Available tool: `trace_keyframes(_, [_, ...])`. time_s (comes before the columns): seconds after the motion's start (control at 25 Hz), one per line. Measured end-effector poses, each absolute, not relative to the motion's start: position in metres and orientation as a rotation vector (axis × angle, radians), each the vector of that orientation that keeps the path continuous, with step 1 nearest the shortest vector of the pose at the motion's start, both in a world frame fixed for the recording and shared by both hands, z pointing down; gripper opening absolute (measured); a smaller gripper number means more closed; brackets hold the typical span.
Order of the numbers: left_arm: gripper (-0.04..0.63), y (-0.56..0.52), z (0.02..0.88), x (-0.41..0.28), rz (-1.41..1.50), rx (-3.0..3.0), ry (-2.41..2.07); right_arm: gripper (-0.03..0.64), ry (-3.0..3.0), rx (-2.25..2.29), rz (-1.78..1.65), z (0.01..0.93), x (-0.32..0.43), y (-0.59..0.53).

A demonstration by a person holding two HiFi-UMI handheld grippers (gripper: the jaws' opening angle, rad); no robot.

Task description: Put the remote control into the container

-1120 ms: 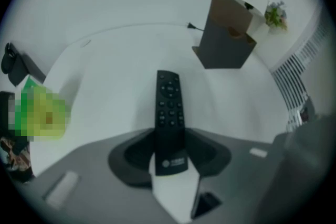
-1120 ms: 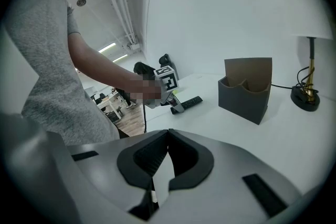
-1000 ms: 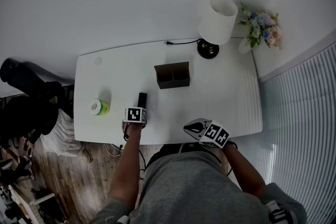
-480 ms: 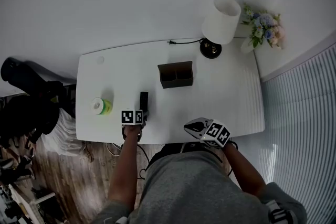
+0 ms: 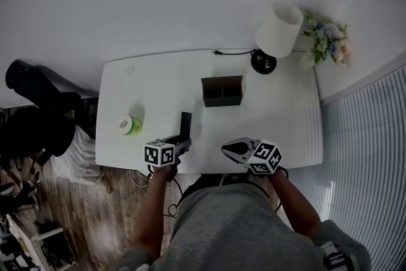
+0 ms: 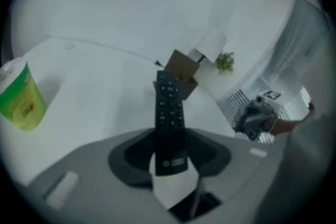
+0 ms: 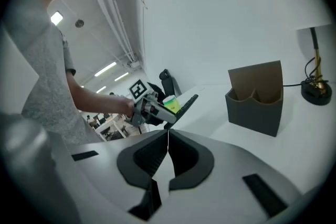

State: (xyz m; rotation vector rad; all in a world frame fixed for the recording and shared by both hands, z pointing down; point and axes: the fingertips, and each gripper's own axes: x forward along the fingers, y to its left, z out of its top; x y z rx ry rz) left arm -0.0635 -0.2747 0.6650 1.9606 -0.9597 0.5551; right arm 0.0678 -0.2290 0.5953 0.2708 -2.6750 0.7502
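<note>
The left tongs (image 6: 170, 162) are closed on the bottom end of a long black plastic remote control (image 6: 170, 113) with round buttons. The remote control sticks out straight ahead of these tongs, buttons up, and is lifted off the white worktop (image 5: 273, 127). In the head view the left tongs (image 5: 180, 144) are at the near edge of the worktop. The right tongs (image 7: 168, 155) are closed tight with nothing between them. The right tongs (image 5: 229, 149) hang beside the left tongs, a little apart. Ahead of both tongs, well apart from them, stands a dark brown box-shaped container (image 5: 222, 91) with two open pockets. Left of the left tongs stands a short green round can (image 5: 130, 125) with a white top. Far ahead of the right tongs stand a white lamp (image 5: 279, 28) and a bunch of flowers (image 5: 328, 42).
</note>
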Motion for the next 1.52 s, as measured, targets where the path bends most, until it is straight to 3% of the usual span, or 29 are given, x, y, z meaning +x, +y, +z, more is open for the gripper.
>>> trace_keyframes(0.2, [0.175, -0.251, 0.616, -0.032, 0.31, 2.07, -0.779, 0.018, -2.847, 0.112, 1.034, 0.55, 0.058, -0.24])
trace_keyframes(0.32, [0.175, -0.234, 0.592, -0.011, 0.19, 2.136, -0.625, 0.032, -2.88, 0.041, 1.012, 0.537, 0.053, -0.242])
trace_keyframes(0.4, [0.176, -0.224, 0.578, 0.001, 0.127, 2.193, -0.524, 0.167, -2.897, -0.003, 1.021, 0.529, 0.05, -0.242])
trace_keyframes(0.6, [0.176, -0.204, 0.546, 0.02, -0.025, 2.341, -0.31, 0.23, -3.007, -0.114, 1.168, 0.496, 0.045, -0.24])
trace_keyframes(0.92, [0.175, -0.195, 0.512, 0.023, -0.19, 2.417, -0.072, 0.239, -3.036, -0.161, 1.123, 0.478, 0.029, -0.232])
trace_keyframes(1.52, [0.176, -0.187, 0.519, 0.005, -0.158, 2.383, 0.172, 0.216, -3.052, -0.089, 1.245, 0.471, 0.008, -0.24])
